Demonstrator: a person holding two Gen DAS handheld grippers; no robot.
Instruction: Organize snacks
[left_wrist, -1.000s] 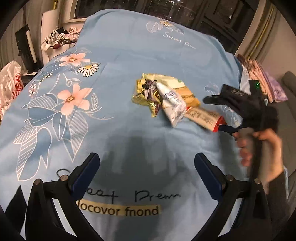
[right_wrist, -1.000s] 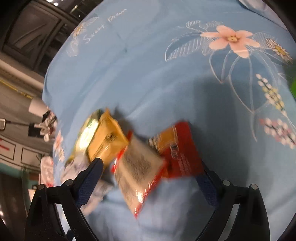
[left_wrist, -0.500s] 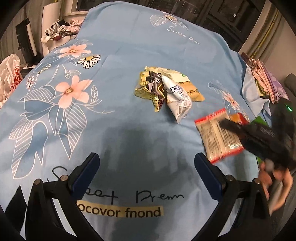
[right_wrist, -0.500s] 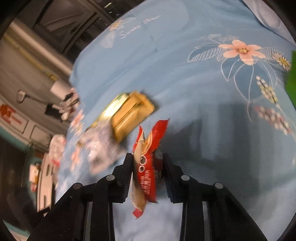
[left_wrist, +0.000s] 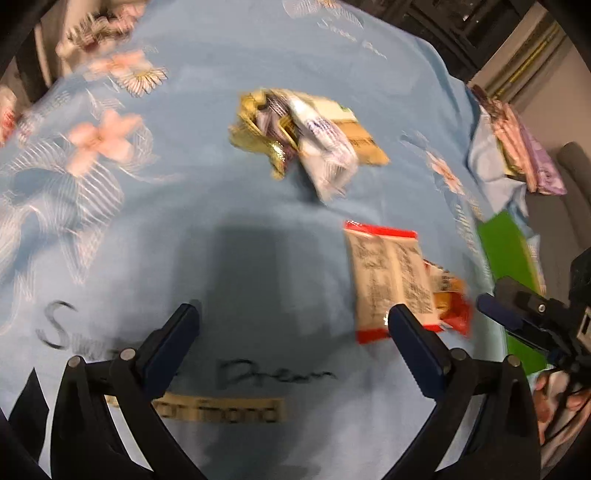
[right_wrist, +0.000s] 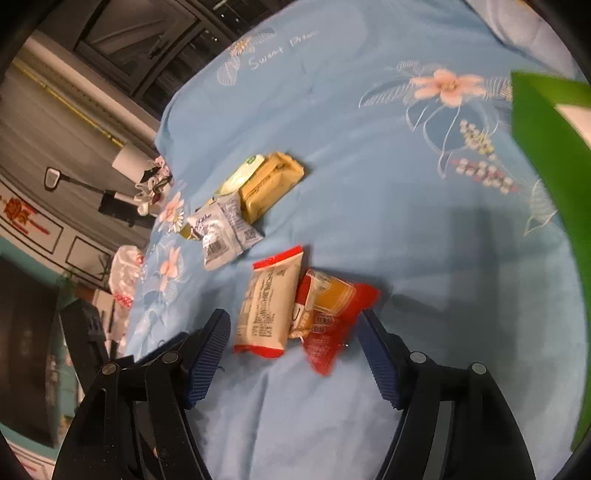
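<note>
Two fisheye views, each looking forward from a hand-held tool and down onto a bed under a blue floral sheet (left_wrist: 258, 221). The left wrist view sits above the sheet's printed lettering, with the right tool (left_wrist: 517, 317) at its right edge. The right wrist view hovers close over a cream red-edged packet (right_wrist: 267, 306), facing across the bed. Both views share this packet (left_wrist: 388, 280) and the snack pile (left_wrist: 306, 136) beyond it.

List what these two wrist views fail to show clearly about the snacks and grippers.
- Gold foil snack pile, left view: motion-blurred, labels unreadable.
- Red-and-orange packet, left view: partly behind white red-edged packet.
- Green box, right view: cut off by the frame edge.
- Right gripper, left view: only one finger visible.
</note>
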